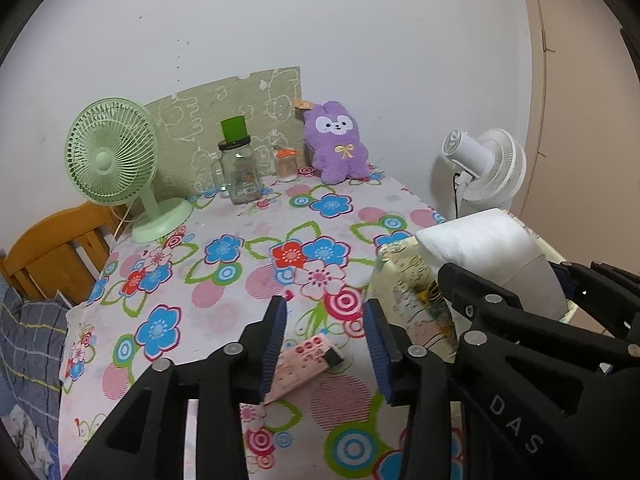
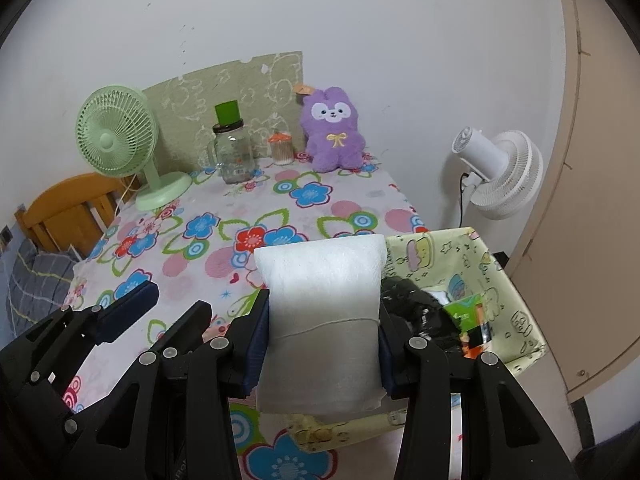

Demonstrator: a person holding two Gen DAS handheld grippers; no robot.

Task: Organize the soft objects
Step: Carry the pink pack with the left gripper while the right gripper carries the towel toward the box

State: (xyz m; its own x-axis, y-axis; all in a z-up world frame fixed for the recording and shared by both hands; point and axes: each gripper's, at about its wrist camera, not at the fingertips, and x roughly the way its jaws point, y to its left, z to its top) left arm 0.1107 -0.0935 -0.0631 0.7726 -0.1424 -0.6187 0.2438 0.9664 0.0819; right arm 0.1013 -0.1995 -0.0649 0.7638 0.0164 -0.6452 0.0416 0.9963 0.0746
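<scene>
My right gripper [image 2: 322, 332] is shut on a white foam roll [image 2: 320, 300] tied with a thin string, held above the near left edge of a pale yellow patterned fabric box [image 2: 500, 272]. The roll also shows in the left wrist view [image 1: 480, 252], over the box [image 1: 404, 280]. My left gripper [image 1: 326, 340] is open and empty above the floral tablecloth [image 1: 240, 280], left of the box. A purple plush bunny [image 1: 338, 144] sits upright at the table's far edge against the wall, also in the right wrist view [image 2: 334, 136].
A green desk fan [image 1: 116, 160], a glass jar with a green cap [image 1: 238, 168] and a small toothpick jar [image 1: 286, 164] stand at the back. A pink remote [image 1: 304, 364] lies under my left gripper. A white fan [image 2: 500, 168] stands right. The box holds dark cloth [image 2: 416, 304].
</scene>
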